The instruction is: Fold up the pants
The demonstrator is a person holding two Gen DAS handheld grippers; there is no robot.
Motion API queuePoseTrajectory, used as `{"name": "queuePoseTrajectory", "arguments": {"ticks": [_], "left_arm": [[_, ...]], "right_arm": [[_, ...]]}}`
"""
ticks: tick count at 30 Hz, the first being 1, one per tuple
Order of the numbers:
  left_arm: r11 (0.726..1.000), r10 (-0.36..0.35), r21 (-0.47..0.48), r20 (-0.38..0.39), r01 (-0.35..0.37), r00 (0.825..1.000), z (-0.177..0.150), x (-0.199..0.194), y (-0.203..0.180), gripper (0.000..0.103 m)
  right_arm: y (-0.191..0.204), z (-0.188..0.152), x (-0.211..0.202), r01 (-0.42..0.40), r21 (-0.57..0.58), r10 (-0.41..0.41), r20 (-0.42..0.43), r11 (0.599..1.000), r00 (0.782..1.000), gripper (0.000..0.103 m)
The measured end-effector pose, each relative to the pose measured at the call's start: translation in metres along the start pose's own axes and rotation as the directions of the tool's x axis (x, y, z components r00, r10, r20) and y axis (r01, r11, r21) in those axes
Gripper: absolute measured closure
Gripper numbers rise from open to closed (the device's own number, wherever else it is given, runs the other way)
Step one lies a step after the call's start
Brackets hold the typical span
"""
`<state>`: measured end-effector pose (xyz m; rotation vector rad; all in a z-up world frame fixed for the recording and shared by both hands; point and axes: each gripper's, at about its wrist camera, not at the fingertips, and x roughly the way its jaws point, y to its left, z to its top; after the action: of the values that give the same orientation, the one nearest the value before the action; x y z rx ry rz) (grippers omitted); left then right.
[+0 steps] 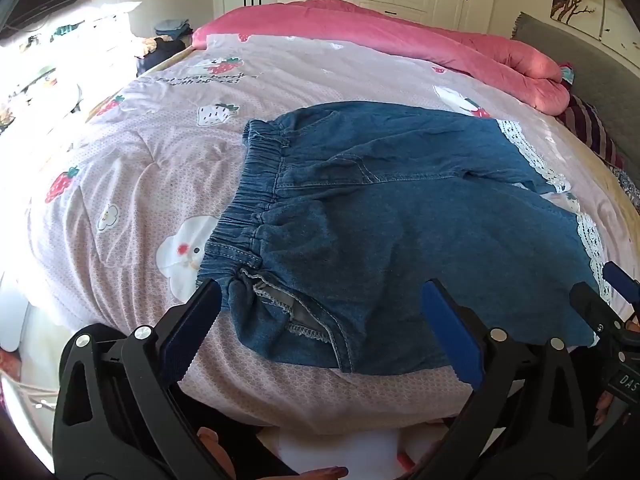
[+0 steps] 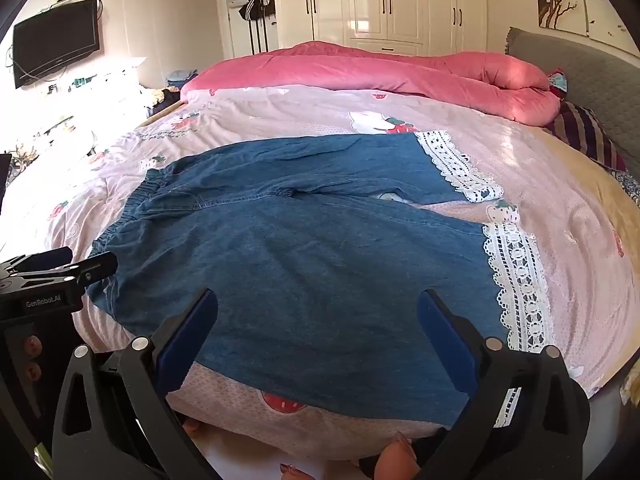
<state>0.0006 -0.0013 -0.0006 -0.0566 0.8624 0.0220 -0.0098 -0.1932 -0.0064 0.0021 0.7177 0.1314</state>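
Note:
Blue denim pants [image 1: 384, 216] with an elastic waistband [image 1: 256, 184] on the left and white lace cuffs [image 1: 532, 156] on the right lie spread flat on the bed. My left gripper [image 1: 320, 292] is open, its jaws wide, over the near waistband corner. My right gripper [image 2: 318, 300] is open over the near leg [image 2: 320, 264], left of its lace cuff [image 2: 516, 276]. Neither holds cloth. The right gripper shows at the right edge of the left wrist view [image 1: 600, 304]; the left gripper shows at the left edge of the right wrist view [image 2: 64, 272].
The bed has a pink strawberry-print quilt [image 1: 160, 160]. A rolled pink duvet [image 1: 460, 48] lies along the far side. A grey headboard [image 2: 592, 76] and a striped pillow [image 2: 588, 132] are at the right. White wardrobes [image 2: 384, 0] stand behind, a wall TV [image 2: 56, 40] at the left.

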Motion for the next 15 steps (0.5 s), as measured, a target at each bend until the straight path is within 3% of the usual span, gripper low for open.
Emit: {"name": "queuePoseTrajectory", "arguments": {"ticks": [15], "left_arm": [[1.0, 0.01, 0.014, -0.009, -0.01, 1.0, -0.0017, -0.0004, -0.0042, 0.009]], "right_arm": [[0.0004, 0.0003, -0.0022, -0.002, -0.003, 0.002, 0.003, 1.0, 1.0, 0.004]]}}
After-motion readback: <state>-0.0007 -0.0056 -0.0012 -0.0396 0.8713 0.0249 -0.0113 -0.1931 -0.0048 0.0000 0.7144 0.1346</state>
